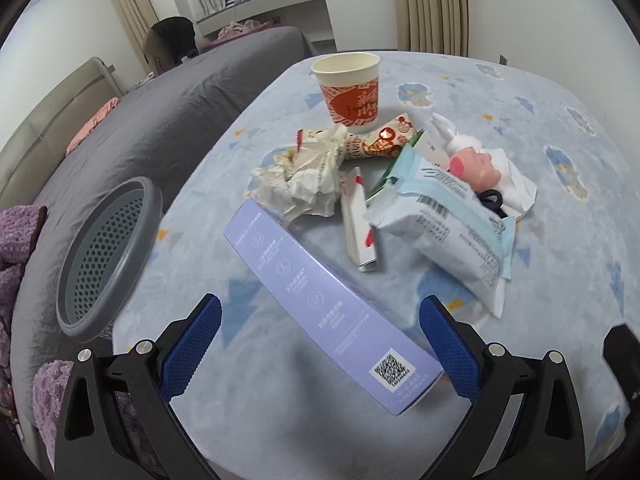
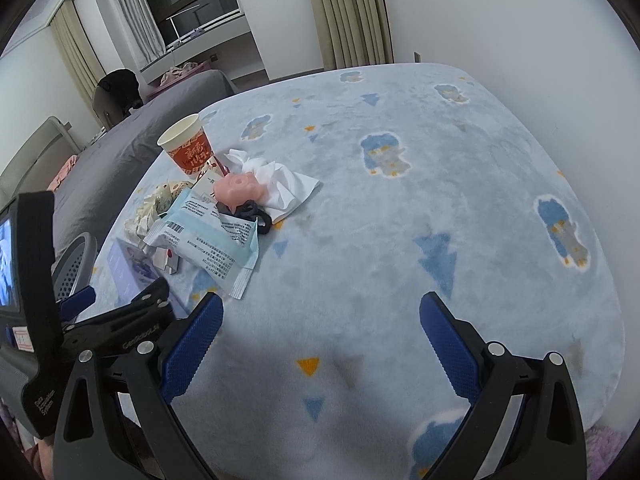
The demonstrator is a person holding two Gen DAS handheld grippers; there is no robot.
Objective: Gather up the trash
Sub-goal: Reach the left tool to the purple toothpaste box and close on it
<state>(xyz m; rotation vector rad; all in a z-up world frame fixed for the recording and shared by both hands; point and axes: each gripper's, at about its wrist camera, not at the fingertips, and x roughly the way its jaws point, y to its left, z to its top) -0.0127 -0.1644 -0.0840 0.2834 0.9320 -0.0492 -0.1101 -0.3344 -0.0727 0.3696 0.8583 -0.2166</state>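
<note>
A heap of trash lies on the light blue blanket (image 1: pixel 520 300): a long purple box (image 1: pixel 320 300), crumpled paper (image 1: pixel 300 180), a red and white wrapper (image 1: pixel 358 224), a wipes pack (image 1: pixel 440 224), a snack wrapper (image 1: pixel 376 142) and a red paper cup (image 1: pixel 350 88). My left gripper (image 1: pixel 320 316) is open, its fingers on either side of the purple box's near half without touching it. My right gripper (image 2: pixel 320 316) is open over bare blanket, right of the heap. There the wipes pack (image 2: pixel 208 236), cup (image 2: pixel 188 148) and purple box (image 2: pixel 126 268) also show.
A grey perforated bin (image 1: pixel 104 256) stands at the blanket's left edge beside the box. A pink toy (image 1: pixel 476 166), a white tissue (image 1: pixel 518 188) and a black hair tie (image 1: pixel 490 200) lie behind the wipes pack. A grey bed (image 1: pixel 160 120) lies to the left.
</note>
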